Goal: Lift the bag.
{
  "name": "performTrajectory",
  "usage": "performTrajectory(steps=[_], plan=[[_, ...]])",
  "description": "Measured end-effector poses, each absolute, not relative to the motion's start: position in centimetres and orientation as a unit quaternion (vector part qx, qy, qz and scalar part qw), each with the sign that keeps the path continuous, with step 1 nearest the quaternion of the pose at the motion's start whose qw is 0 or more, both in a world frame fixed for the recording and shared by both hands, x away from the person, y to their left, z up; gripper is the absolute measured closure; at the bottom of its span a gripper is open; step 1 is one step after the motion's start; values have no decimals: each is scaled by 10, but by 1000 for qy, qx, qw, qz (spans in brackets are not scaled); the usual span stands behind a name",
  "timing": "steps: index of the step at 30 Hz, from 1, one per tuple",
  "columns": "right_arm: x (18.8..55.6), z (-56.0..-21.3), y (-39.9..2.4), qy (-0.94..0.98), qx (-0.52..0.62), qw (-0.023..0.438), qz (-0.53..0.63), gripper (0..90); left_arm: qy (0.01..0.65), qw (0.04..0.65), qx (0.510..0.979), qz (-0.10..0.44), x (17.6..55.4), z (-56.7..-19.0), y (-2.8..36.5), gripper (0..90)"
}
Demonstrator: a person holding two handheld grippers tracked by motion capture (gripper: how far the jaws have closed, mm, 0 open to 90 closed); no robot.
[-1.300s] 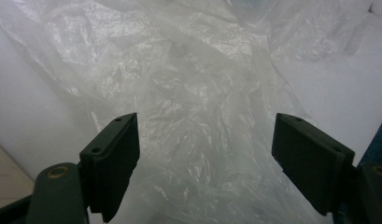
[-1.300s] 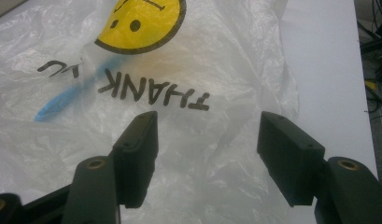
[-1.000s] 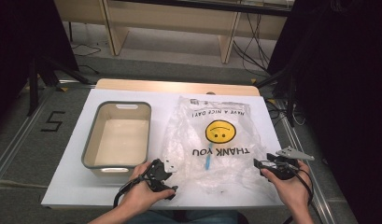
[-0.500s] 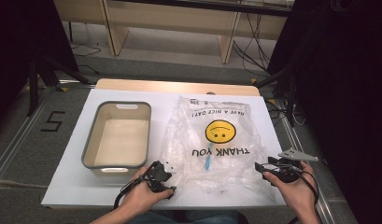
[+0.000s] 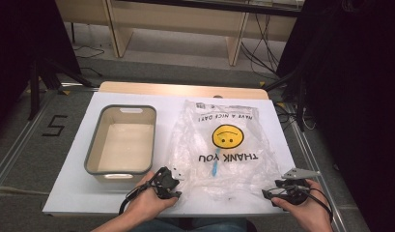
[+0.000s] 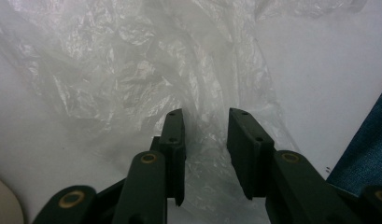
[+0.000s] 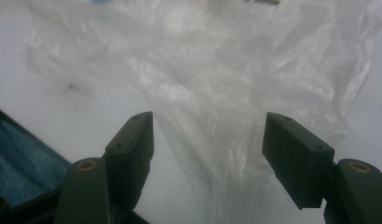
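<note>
A clear plastic bag (image 5: 224,150) printed with a yellow smiley face and "THANK YOU" lies flat on the white table (image 5: 69,193). My left gripper (image 5: 176,184) sits at the bag's near left corner. In the left gripper view, crumpled bag film (image 6: 132,70) runs between the jaws of my left gripper (image 6: 206,128). Those jaws have just been closing and still stand a little apart. My right gripper (image 5: 268,193) is at the bag's near right corner. In the right gripper view, the jaws of my right gripper (image 7: 207,133) are wide apart with the bag's edge (image 7: 216,84) between them, untouched.
A grey-rimmed, cream-coloured bin (image 5: 91,159) stands left of the bag, close to my left hand. The near table edge runs just below both hands. Beyond the table are wooden shelving legs and floor cables.
My right hand has drawn back toward the table's near edge. The left hand has stayed in place at the bag's corner.
</note>
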State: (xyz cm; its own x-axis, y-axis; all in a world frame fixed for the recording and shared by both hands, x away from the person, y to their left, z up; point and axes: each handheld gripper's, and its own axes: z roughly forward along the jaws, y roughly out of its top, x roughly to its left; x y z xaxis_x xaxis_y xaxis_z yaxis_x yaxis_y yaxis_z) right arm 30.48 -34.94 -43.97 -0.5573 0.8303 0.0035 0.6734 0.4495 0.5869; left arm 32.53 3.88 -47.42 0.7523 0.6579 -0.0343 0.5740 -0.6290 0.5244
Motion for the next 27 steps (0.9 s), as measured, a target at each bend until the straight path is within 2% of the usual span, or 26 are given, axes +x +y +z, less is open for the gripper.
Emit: performTrajectory(steps=[7, 19, 27], plan=[[306, -456, -349, 859, 443, 119, 229, 404, 344, 261, 899, 75, 327, -474, 40, 734], [308, -461, -350, 865, 440, 120, 207, 657, 321, 255, 908, 87, 324, -474, 37, 878], [310, -462, -349, 865, 444, 108, 208, 820, 306, 266, 911, 82, 325, -475, 40, 894]])
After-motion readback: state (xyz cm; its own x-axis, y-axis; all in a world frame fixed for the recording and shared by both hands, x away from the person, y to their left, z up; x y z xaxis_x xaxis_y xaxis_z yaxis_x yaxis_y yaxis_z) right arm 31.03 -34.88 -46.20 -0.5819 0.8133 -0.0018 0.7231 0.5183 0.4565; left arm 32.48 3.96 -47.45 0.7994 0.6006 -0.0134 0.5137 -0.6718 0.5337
